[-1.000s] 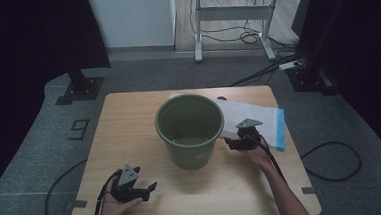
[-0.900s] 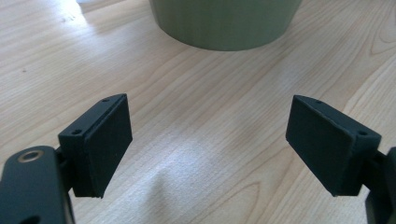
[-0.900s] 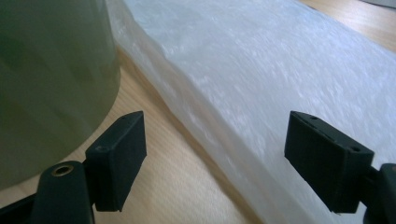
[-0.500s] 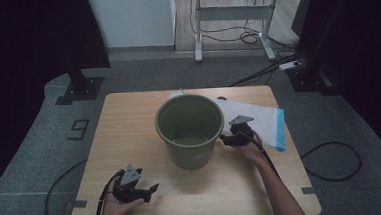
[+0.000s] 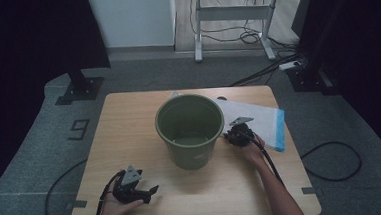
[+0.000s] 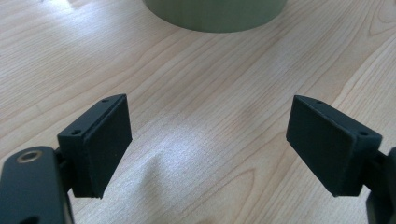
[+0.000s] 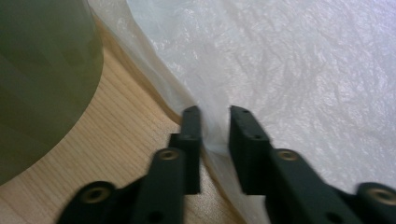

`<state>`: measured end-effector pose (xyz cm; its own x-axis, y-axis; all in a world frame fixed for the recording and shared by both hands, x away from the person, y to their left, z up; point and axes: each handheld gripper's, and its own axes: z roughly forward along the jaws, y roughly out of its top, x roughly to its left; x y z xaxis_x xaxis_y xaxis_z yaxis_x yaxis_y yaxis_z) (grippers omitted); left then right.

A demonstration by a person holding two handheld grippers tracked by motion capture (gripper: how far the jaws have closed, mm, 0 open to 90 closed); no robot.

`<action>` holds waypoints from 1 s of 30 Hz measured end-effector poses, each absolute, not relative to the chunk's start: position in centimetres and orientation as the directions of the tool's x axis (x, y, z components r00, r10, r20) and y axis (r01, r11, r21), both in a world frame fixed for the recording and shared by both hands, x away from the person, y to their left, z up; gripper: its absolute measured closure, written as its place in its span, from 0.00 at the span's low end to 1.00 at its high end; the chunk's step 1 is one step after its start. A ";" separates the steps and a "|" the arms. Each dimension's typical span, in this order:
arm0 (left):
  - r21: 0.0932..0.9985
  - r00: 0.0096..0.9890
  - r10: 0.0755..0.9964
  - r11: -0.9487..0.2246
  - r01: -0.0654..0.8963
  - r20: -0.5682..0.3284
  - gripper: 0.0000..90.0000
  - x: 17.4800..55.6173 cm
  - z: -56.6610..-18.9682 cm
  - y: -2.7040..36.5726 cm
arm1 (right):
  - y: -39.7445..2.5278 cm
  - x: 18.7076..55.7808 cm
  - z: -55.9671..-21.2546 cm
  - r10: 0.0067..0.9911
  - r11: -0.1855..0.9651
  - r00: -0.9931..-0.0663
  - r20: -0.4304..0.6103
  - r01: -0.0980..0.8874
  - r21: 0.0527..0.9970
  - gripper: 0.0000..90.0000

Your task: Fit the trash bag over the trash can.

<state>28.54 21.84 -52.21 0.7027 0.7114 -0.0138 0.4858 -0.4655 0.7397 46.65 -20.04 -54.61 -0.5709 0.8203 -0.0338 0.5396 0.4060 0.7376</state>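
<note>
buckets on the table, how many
1: the green bucket stands upright mid-table, beside the white plastic bag whose edge the right gripper is closing on. Nothing shows behind it.

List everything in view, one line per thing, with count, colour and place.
bucket: one, green, upright at the middle of the table, open top.
plastic bag: one, white with a blue edge, flat on the table right of the bucket.
table: one, light wood, under everything.
desk: one, pale frame, on the floor beyond the table.
cables: black, on the grey floor around the table.
left gripper: one, black, near the table's front left corner, jaws wide apart over bare wood.
right gripper: one, black, beside the bucket, jaws narrowed around the bag's edge.
</note>
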 end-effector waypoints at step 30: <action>0.759 0.648 0.762 -0.410 0.506 -0.020 0.16 29.3 -52.5 22.6 | -25.8 36.4 -53.2 0.820 0.373 -0.572 -0.029 0.495 0.784 0.98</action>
<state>29.31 22.64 -52.50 0.6475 0.7618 -0.0202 0.5062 -0.4102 0.7586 36.40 -25.76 -53.25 -0.5719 0.8198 -0.0287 0.4954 0.3731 0.7845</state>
